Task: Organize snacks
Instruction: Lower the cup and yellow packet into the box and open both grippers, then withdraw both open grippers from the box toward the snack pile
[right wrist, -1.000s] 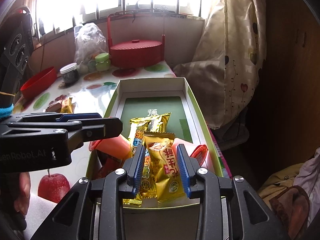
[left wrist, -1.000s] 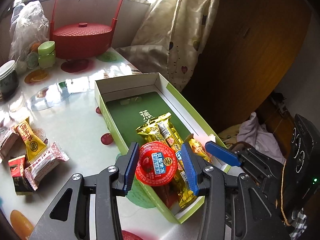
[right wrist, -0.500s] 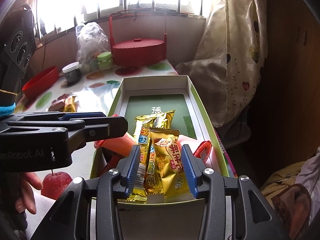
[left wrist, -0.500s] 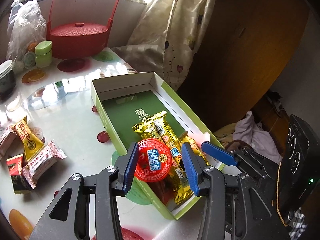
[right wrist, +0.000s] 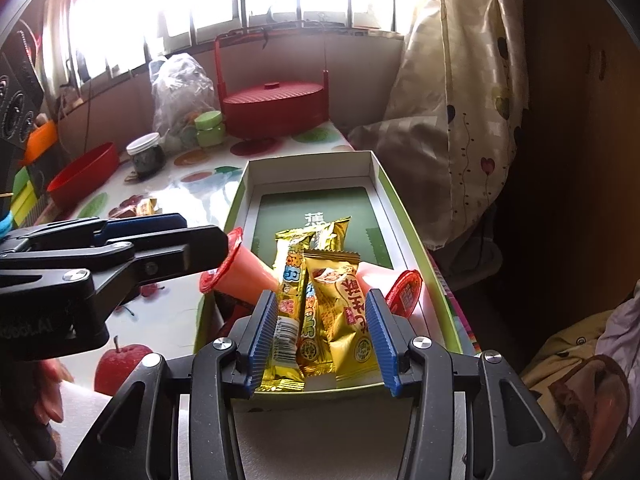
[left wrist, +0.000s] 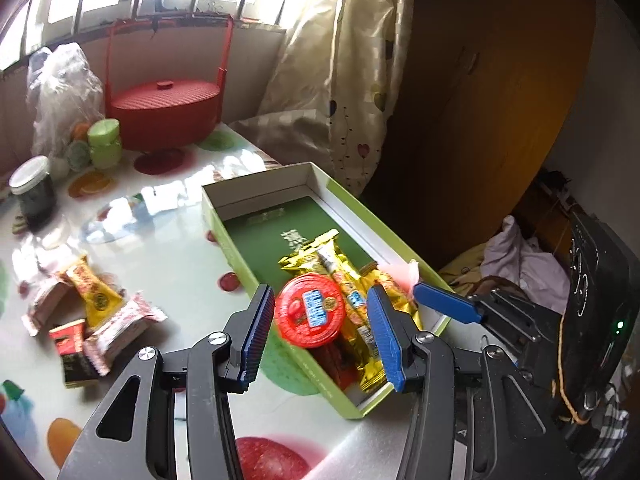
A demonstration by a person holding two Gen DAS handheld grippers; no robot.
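Hovering over the near end of the green box (right wrist: pixel 404 216), the right gripper (right wrist: pixel 322 336) has its blue pads spread; its jaws have just been opening, and the gold snack packets (right wrist: pixel 340 312) lie between the pads, flat in the box, with gaps on either side. Beside the packets, on the right, a pink jelly cup (right wrist: pixel 400 290) lies on its side against the box wall.

The left gripper (left wrist: pixel 318 338) hangs over the box's near left wall; its jaws have also just been opening. A second jelly cup (left wrist: pixel 310 316) with a red foil lid sits between its pads, tilted over the box rim (the left pad is very close to it, the right clearly apart; whether the left pad touches cannot be told).

On the fruit-print tablecloth (left wrist: pixel 168 264) left of the box lie loose wrapped candies (left wrist: pixel 94 316), well apart from it. Further back stand a dark jar (left wrist: pixel 34 192) with a white lid, small green containers (left wrist: pixel 104 144), a clear plastic bag (left wrist: pixel 60 92) and a red lidded basket (left wrist: pixel 164 110) with a tall handle, below the window.
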